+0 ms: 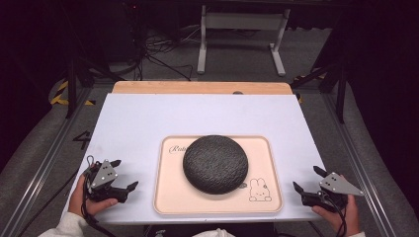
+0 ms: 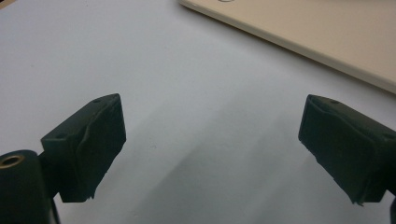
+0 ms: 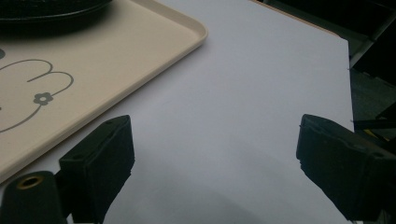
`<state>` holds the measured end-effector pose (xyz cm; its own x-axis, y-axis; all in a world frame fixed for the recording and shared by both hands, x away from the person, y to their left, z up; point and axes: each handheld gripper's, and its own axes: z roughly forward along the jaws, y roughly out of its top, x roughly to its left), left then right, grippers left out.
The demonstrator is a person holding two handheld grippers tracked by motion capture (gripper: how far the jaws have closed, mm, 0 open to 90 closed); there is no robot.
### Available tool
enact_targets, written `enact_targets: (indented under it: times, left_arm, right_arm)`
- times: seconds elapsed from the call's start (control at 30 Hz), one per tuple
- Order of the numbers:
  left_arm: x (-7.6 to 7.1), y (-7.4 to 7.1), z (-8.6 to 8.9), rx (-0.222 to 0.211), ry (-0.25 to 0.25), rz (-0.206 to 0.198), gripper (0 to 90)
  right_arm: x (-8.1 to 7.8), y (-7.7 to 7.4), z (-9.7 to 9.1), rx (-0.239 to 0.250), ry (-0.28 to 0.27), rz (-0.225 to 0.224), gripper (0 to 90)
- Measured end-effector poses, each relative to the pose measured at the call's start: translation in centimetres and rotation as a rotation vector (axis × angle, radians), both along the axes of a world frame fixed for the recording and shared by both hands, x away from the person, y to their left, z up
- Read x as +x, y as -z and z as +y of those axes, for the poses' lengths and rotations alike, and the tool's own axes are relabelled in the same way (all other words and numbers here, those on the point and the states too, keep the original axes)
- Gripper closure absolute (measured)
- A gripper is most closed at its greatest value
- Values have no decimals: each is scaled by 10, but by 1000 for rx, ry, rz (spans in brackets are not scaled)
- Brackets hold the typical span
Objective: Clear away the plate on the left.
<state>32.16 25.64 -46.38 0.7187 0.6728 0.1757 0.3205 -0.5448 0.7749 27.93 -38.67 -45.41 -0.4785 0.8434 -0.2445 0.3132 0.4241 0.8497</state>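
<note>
A dark grey textured dome-shaped object (image 1: 215, 163) rests in the middle of a cream tray (image 1: 170, 197) printed with a rabbit drawing (image 1: 259, 190). My left gripper (image 1: 124, 174) is held at the table's front left, open, with bare white table between its jaws (image 2: 212, 140). My right gripper (image 1: 308, 178) is at the front right, also open and holding nothing (image 3: 215, 158). The tray's corner (image 3: 140, 70) lies to the left of the right gripper's jaws, and the dome's edge (image 3: 51, 11) shows at the top left of that view.
The white tabletop (image 1: 143, 118) has a wooden strip (image 1: 200, 88) along its far edge. Beyond it stand a white frame's legs (image 1: 239, 34) and cables on the grey floor. Metal rails run along both sides of the table.
</note>
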Motion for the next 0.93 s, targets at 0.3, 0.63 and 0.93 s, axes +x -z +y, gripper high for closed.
enact_targets:
  times: [0.3, 0.63, 0.93]
  left_arm:
    - [0, 0, -1, 7, 4, -5, 82]
    - [4, 1, -5, 20, 9, -2, 81]
    - [6, 1, -7, 15, 7, 0, 81]
  right_arm:
    - [0, 0, 0, -1, -2, 2, 121]
    - [-2, 1, -2, -1, 3, -3, 121]
    - [-4, -1, -3, 6, 8, -7, 121]
